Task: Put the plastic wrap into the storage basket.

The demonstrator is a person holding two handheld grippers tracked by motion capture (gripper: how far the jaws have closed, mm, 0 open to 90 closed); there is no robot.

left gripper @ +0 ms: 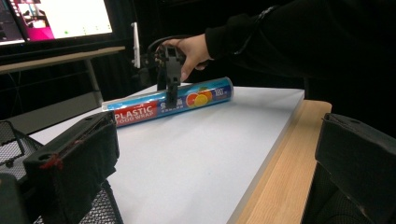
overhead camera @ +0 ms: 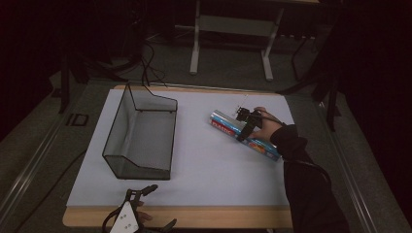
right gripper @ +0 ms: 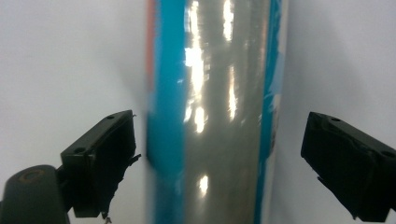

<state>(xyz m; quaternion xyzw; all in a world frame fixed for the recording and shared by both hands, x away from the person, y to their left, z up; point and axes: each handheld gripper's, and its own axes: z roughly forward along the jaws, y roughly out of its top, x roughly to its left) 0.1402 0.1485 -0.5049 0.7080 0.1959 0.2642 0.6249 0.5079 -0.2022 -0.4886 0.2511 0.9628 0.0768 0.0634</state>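
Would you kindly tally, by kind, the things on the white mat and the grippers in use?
Wire mesh basket: 1
Plastic wrap box: 1
Grippers: 2, the left gripper and the right gripper
Total: 4

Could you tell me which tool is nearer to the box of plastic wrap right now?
The right tool: it is over the box of plastic wrap, jaws open on either side. The left tool sits at the table's near edge, past the wire basket.
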